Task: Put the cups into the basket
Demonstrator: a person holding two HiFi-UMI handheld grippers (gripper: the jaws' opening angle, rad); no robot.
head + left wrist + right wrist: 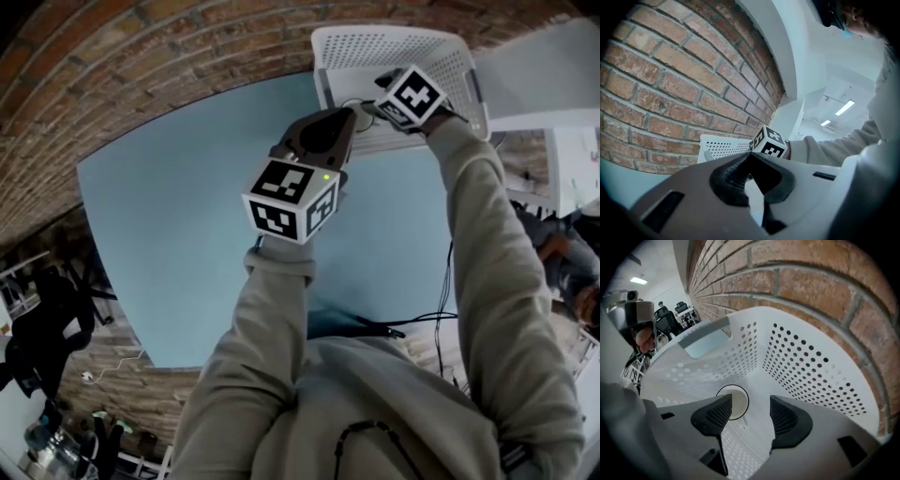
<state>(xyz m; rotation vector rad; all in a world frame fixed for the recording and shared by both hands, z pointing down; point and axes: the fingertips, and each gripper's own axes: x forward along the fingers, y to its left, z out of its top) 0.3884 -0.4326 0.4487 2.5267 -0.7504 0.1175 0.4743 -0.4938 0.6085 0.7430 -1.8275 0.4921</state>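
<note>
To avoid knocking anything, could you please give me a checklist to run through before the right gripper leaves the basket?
1. White cup inside basket: ok, it sits on the floor.
2. Right gripper free of the cup: ok, jaws apart, nothing between.
3. Left gripper empty: ok, jaws together.
4. Other cups left on the table: cannot tell, none shows but the view is partly blocked.

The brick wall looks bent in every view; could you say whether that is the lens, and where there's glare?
Head view: brick wall and table edge bow, so wide-angle distortion. Left gripper view: ceiling lights glare. Right gripper view: basket evenly lit, sharp.
</note>
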